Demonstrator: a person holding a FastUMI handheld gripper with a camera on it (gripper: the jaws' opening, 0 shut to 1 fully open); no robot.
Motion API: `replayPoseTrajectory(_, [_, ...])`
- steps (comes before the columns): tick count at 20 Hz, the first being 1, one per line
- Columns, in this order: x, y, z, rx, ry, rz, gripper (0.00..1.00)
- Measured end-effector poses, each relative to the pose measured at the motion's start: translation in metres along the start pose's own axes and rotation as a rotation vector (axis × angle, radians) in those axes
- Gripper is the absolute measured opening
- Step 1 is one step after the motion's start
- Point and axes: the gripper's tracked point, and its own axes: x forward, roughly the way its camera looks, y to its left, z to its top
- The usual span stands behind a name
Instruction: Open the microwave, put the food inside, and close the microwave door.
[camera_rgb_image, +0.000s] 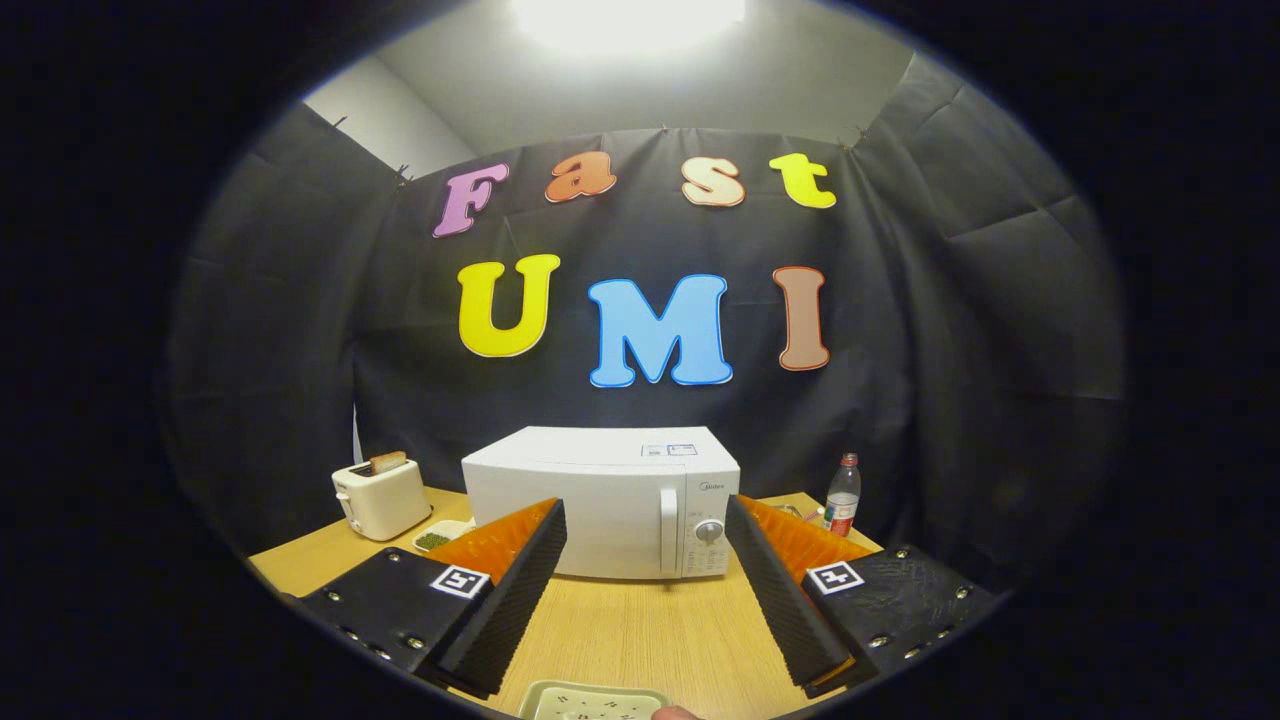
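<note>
1. We see our gripper (645, 590) released, its two fingers spread wide and gripping nothing, with bare tabletop between them.
2. We take the white microwave (600, 505) as our landmark: it stands on the wooden table (620, 630) beyond the fingers, centred between them, its door shut.
3. The microwave's vertical handle (668, 530) and its round dial (709, 530) sit on the side of its front nearer the right finger.
4. Left of the microwave, well apart from it, we see a cream toaster (381, 497) with a slice of toast (388, 461) sticking up from its slot.
5. Between the toaster and the microwave, close to the left finger, lies a small white dish (440, 537) holding something dark green; we cannot tell what it is.
6. Right of the microwave, near the table's far corner, stands a clear bottle (842, 495) with a red label.
7. Nearer to us than the microwave, below the fingers, we see the rim of a pale plate (590, 700); its contents are too cut off to tell.
</note>
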Motion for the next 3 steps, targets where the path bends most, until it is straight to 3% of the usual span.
replayPoseTrajectory(3, [-0.001,0.0061,0.0045,0.007,0.004,0.008,1.0])
